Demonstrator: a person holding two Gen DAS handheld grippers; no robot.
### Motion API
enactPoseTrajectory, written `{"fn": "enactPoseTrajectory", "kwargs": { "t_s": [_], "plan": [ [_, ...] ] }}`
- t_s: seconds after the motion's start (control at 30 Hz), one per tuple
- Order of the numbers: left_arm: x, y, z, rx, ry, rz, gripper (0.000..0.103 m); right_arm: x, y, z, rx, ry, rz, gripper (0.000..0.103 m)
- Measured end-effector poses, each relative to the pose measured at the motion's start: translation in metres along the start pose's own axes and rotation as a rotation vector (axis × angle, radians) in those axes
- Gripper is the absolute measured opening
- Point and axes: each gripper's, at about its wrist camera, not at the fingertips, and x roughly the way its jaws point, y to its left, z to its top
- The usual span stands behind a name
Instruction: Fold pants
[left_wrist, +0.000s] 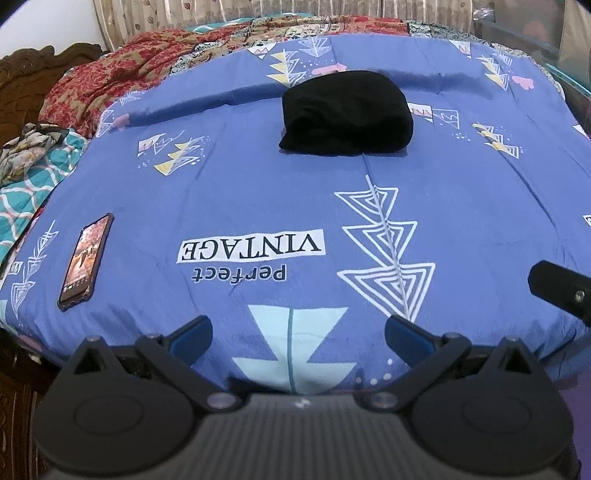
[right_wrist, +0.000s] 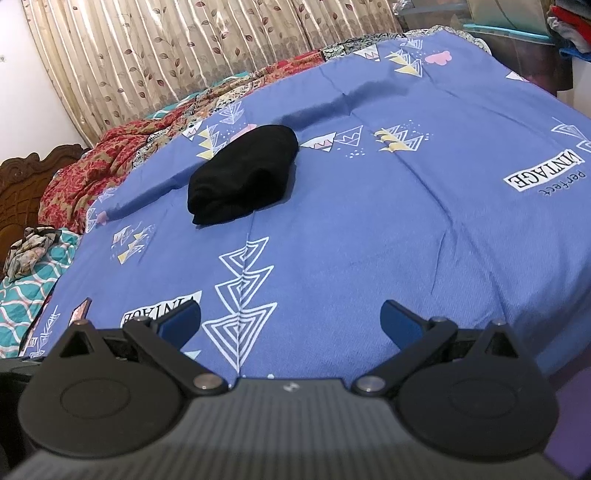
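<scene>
The left gripper (left_wrist: 297, 334) was spread wide, its blue-padded fingers (left_wrist: 192, 334) holding nothing above the near edge of the bed; the right gripper (right_wrist: 290, 319) was likewise spread and empty, positioned well short of the garment. The pants (left_wrist: 345, 112), black and of soft matte fabric, lay folded into a compact, rounded bundle near the middle of the bed, well apart from both tools. The bundle rested on a blue printed bedsheet (left_wrist: 461, 206) bearing white triangle motifs and a "Perfect VINTAGE" label; the sheet lay mostly smooth, with shallow creases, and broad bare cloth lay on all sides of the bundle. A phone (left_wrist: 85, 262) in a dark case lay flat near the left edge of the sheet, well apart from the pants. A crumpled red floral blanket (left_wrist: 107, 81) was bunched along the far left side. A pleated leaf-print curtain (right_wrist: 177, 55) hung behind the bed, beside a carved wooden headboard (right_wrist: 26, 177).
</scene>
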Motion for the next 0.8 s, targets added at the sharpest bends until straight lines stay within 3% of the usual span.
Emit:
{"fn": "enactPoseTrajectory", "kwargs": {
  "t_s": [0.8],
  "plan": [
    [0.0069, 0.0004, 0.0018, -0.002, 0.022, 0.001, 0.103, 0.0032, -0.0015, 0.0000, 0.001, 0.011, 0.002, 0.103]
  ]
}}
